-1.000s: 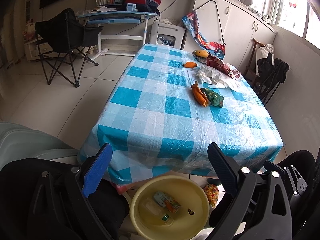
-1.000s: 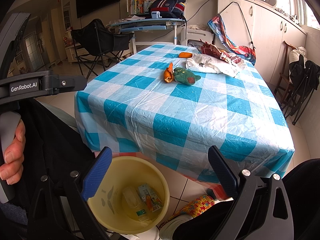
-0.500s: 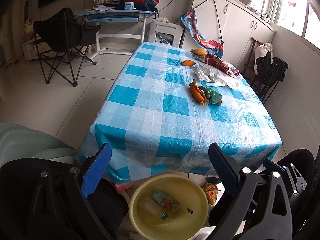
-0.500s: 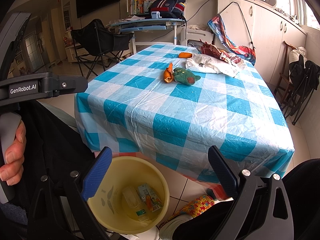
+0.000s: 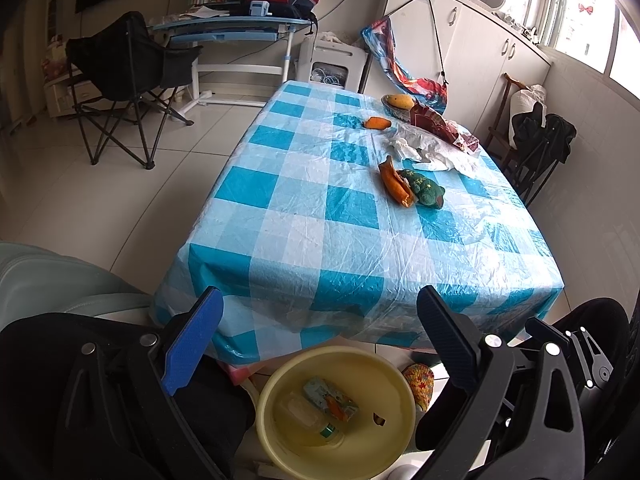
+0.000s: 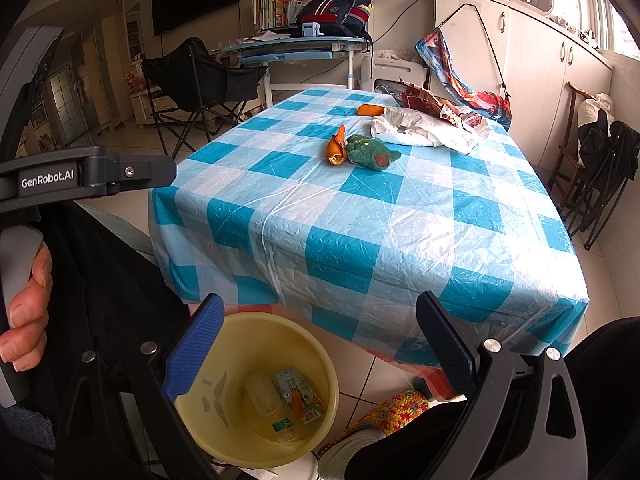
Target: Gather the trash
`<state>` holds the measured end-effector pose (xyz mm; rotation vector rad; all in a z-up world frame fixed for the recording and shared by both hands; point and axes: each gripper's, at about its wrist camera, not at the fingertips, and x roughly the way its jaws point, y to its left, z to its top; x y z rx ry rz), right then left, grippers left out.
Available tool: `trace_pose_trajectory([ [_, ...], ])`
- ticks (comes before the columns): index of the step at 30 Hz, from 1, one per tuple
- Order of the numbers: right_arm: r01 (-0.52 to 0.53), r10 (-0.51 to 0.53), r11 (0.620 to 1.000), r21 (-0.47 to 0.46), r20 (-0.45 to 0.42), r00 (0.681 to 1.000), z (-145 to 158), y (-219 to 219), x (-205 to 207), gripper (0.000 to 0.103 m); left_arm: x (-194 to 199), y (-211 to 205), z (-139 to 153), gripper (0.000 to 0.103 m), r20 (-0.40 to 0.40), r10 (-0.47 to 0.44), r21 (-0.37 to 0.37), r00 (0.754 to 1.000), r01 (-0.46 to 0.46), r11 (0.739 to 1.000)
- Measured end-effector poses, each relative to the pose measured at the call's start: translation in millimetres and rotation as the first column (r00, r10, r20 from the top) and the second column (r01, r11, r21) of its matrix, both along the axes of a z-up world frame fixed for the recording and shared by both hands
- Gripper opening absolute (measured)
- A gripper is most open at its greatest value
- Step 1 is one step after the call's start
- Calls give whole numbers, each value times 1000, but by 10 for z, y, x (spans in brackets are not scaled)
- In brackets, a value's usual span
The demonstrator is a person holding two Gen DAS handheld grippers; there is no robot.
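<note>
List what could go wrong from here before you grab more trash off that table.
1. The peel touches the green wrapper; pinching one may drag the other.
2. The bin stands on the floor below the table edge, partly behind the open left gripper and right gripper; a drop could miss.
3. The plastic cloth is wrinkled; fingers might snag it.
</note>
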<state>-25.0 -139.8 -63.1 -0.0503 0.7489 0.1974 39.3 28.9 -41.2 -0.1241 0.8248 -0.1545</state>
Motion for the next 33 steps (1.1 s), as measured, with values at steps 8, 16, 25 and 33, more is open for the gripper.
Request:
trace_pose_trajectory([
  [8, 0, 0, 1000, 0, 0, 1000, -1, 2, 0, 93, -1, 8, 0, 94, -1, 0, 0, 1000, 0, 1000],
  [16, 1, -1, 1000, -1, 1, 1000, -1, 4, 0, 93, 10, 5, 5, 94, -2, 0, 0, 1000, 0, 1000],
  [25, 1, -1, 1000, -1, 1, 1000, -1, 7, 0, 93, 10, 12, 6, 94, -3, 0, 1, 1000, 0, 1000],
  [33, 1, -1, 1000, -2, 1, 1000, -1, 9, 0, 93, 18, 11, 7, 94, -4, 2, -1, 1000, -2, 1000],
])
